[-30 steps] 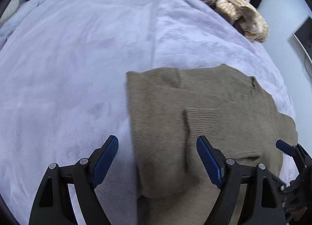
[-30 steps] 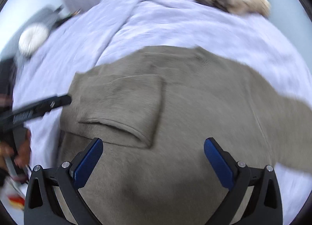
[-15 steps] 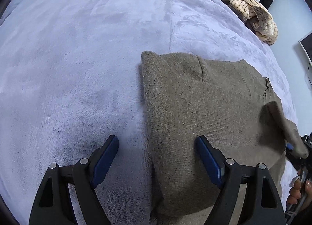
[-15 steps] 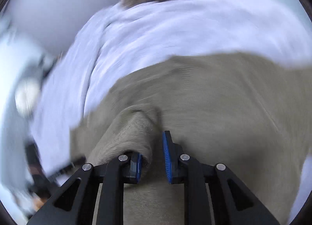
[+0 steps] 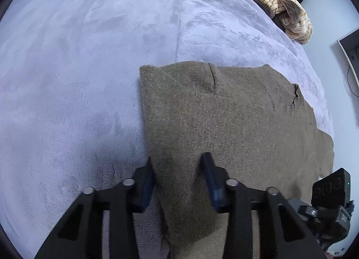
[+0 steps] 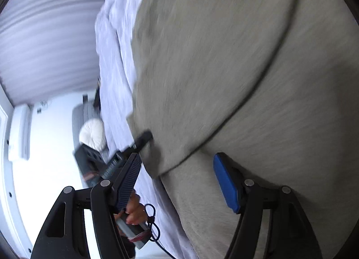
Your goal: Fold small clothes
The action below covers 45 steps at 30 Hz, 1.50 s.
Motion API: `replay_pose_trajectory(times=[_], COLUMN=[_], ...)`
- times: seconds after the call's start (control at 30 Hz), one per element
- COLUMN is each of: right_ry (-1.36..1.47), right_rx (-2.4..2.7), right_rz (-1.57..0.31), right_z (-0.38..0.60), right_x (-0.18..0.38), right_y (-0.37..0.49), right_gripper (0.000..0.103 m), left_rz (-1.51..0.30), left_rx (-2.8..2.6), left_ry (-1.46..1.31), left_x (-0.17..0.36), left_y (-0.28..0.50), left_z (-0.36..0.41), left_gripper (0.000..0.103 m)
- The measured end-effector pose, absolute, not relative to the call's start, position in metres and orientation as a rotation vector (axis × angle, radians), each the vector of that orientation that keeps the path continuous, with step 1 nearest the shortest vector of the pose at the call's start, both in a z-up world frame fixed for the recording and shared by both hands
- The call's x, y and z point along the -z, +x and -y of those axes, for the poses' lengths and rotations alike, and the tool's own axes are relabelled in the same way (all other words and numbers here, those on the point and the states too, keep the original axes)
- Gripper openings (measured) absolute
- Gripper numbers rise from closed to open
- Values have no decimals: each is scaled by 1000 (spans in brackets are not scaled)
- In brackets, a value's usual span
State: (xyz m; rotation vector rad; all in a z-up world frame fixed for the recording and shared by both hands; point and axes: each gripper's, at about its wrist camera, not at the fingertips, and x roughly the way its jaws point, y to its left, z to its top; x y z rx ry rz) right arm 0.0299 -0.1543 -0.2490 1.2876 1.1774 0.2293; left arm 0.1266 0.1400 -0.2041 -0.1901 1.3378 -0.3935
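Observation:
An olive-brown knitted sweater (image 5: 224, 115) lies on the lilac blanket (image 5: 78, 68), its left side folded over. My left gripper (image 5: 179, 178) straddles the folded left edge of the sweater, its jaws partly closed around the fabric with a gap still between them. In the right wrist view the sweater (image 6: 246, 57) fills the blurred, tilted frame. My right gripper (image 6: 177, 180) is open, with a fold edge of the sweater between its fingers. The left gripper also shows in the right wrist view (image 6: 143, 139) at the sweater's edge.
A pile of striped beige and dark clothes (image 5: 280, 5) lies at the bed's far right. A monitor edge (image 5: 350, 57) stands by the wall at right. The right gripper's body (image 5: 329, 194) shows at the lower right of the left wrist view. A white round cushion (image 6: 93, 133) lies beyond the bed.
My left gripper's jaws have narrowed around the sweater's folded edge. My right gripper has let go of the sleeve, opened, and swung so its view is tilted.

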Motion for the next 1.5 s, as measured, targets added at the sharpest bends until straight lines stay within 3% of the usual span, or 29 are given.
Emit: replay_pose_trajectory(times=[0.07, 0.1, 0.13, 0.27, 0.47, 0.5, 0.57, 0.6, 0.63, 0.77, 0.9, 0.93, 0.97, 1.0, 1.13, 1.27, 1.5], right_ry=[1273, 1290, 1307, 1222, 1218, 1184, 1099, 1075, 1057, 1034, 1127, 1149, 1145, 1115, 957, 1007, 789], right_rx=[-202, -208, -225, -294, -274, -279, -270, -242, -202, 52, 168, 178, 189, 193, 226, 257, 244], right_rz=[-1193, -1193, -1195, -1220, -1336, -1332, -1288, -1254, -1221, -1097, -1039, -1043, -1052, -1059, -1111, -1125, -1088], right_z=[141, 137, 134, 102, 93, 99, 124, 141, 159, 238, 282, 286, 291, 289, 297, 306, 304], right_x=[253, 254, 255, 245, 265, 258, 237, 227, 219, 203, 214, 219, 219, 215, 207, 215, 173], right_y=[44, 49, 57, 64, 54, 52, 45, 42, 39, 40, 53, 57, 59, 62, 38, 13, 16], right_gripper=[65, 32, 10, 9, 6, 12, 38, 58, 62, 62, 62, 55, 42, 11, 9, 8, 17], left_rz=[-1353, -1353, -1348, -1344, -1346, -1337, -1315, -1302, -1287, -1215, -1228, -1236, -1253, -1265, -1262, -1274, -1250], left_rx=[455, 478, 491, 513, 485, 480, 468, 468, 471, 488, 472, 448, 411, 386, 382, 377, 339], left_ry=[-259, -290, -288, -167, -247, -227, -202, -201, -198, -150, -84, -53, -12, 12, -36, -29, 31], left_x=[199, 197, 195, 201, 207, 202, 189, 182, 176, 155, 170, 179, 189, 196, 207, 207, 206], left_y=[130, 131, 132, 129, 127, 125, 119, 116, 114, 109, 108, 108, 108, 107, 106, 108, 102], left_z=[-153, -160, -164, -162, -175, -175, -174, -174, -175, -157, -126, -119, -115, -113, -121, -121, -111], left_gripper=[9, 9, 9, 10, 10, 10, 10, 10, 10, 10, 10, 10, 10, 10, 10, 10, 10])
